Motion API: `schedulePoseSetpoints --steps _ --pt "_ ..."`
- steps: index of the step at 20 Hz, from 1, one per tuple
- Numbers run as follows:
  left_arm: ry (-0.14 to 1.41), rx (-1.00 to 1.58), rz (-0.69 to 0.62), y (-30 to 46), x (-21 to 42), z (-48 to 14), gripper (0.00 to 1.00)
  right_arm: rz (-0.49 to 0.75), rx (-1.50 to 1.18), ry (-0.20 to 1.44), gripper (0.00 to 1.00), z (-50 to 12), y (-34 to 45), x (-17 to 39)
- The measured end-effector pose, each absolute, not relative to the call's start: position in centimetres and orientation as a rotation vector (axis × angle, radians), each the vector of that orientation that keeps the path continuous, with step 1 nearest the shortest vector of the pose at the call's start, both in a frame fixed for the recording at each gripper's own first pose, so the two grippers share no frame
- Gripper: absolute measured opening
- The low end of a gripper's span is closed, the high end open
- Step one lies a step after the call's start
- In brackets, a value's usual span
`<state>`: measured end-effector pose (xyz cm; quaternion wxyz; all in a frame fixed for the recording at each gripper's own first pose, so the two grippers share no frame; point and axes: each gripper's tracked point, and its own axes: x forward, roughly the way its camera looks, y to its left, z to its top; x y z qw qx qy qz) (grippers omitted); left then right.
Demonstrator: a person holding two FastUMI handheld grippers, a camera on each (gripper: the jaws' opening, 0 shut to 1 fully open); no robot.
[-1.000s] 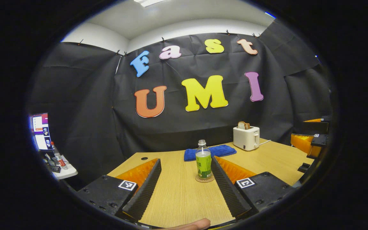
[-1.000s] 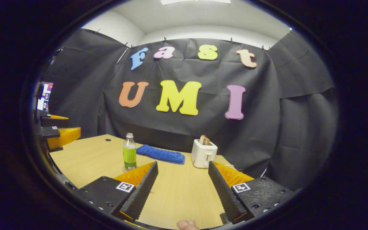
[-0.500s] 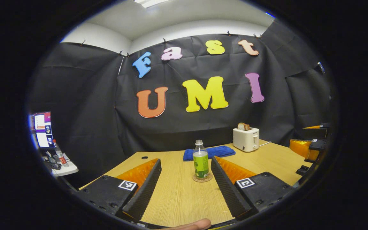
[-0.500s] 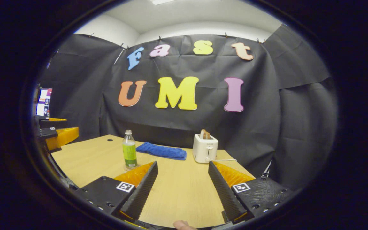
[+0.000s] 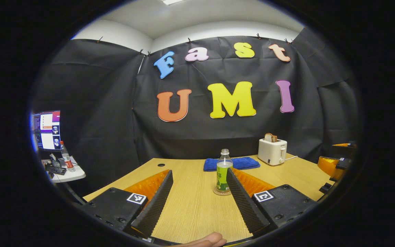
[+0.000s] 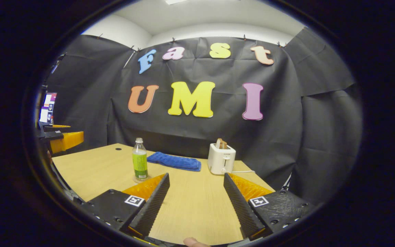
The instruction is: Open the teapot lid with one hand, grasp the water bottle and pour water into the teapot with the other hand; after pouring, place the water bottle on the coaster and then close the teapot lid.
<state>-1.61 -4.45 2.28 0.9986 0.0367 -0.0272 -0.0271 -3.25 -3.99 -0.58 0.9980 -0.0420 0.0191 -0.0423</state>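
Left claw [image 5: 197,197] and right claw [image 6: 195,199] both gape, holding nothing.

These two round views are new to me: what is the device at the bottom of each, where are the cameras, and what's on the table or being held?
A person holds a two-finger gripper in each hand; a fisheye camera rides on each, looking along its fingers. The left gripper and right gripper are both open, holding nothing. On the wooden table a water bottle stands upright on a round coaster. Behind it lie a blue cloth and a white toaster with bread in it. In the right gripper view, the other gripper shows at the left edge.
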Motion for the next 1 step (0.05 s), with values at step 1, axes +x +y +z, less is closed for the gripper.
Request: schedulePoseSetpoints --steps 1 --pt "-0.055 0.076 -0.06 -4.66 -1.7 2.3 0.98 -0.089 -0.084 0.041 0.95 -0.61 -4.08 -3.23"
